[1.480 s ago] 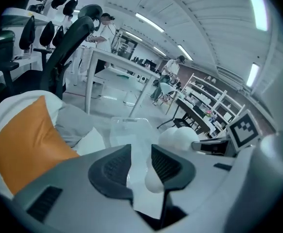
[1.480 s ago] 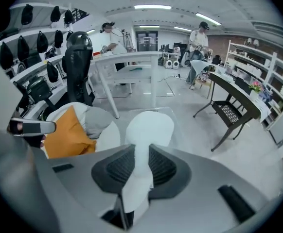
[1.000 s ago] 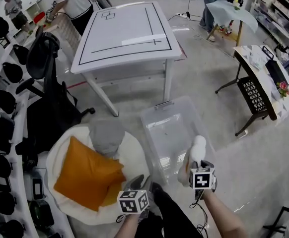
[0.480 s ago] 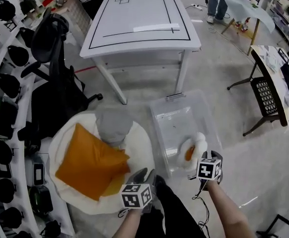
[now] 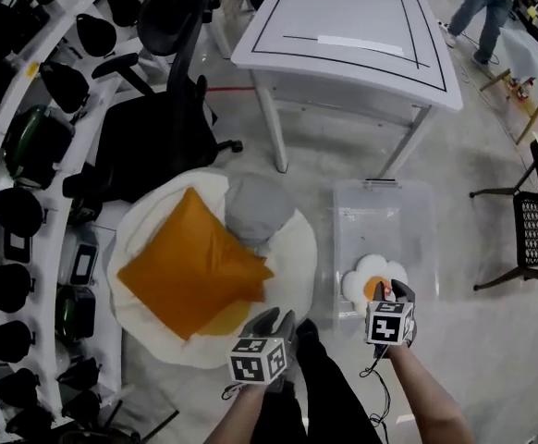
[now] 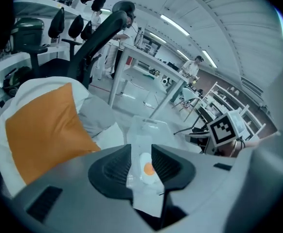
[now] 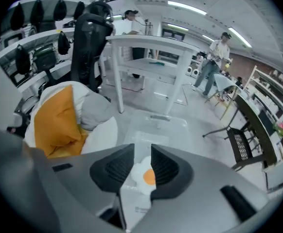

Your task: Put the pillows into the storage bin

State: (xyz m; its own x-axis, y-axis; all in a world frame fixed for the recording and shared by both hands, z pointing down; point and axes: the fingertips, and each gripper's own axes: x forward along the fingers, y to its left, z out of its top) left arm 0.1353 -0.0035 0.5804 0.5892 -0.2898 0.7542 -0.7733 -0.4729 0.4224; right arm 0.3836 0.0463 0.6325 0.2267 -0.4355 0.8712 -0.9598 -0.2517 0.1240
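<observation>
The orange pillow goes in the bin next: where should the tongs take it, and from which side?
Probably the corner nearest the left tongs. The orange pillow lies flat as a diamond on the white cushion, so its corners are thin and free. Come from above on the near side; the far edge lies beside the gray pillow.

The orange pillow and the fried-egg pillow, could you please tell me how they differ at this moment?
The orange pillow is a plain orange square; the fried-egg pillow is white and lobed, with an orange centre. The orange pillow looks clearly larger than the fried-egg pillow. The fried-egg pillow lies inside the clear storage bin, while the orange pillow lies outside it on the white cushion. Both are soft pillows.
</observation>
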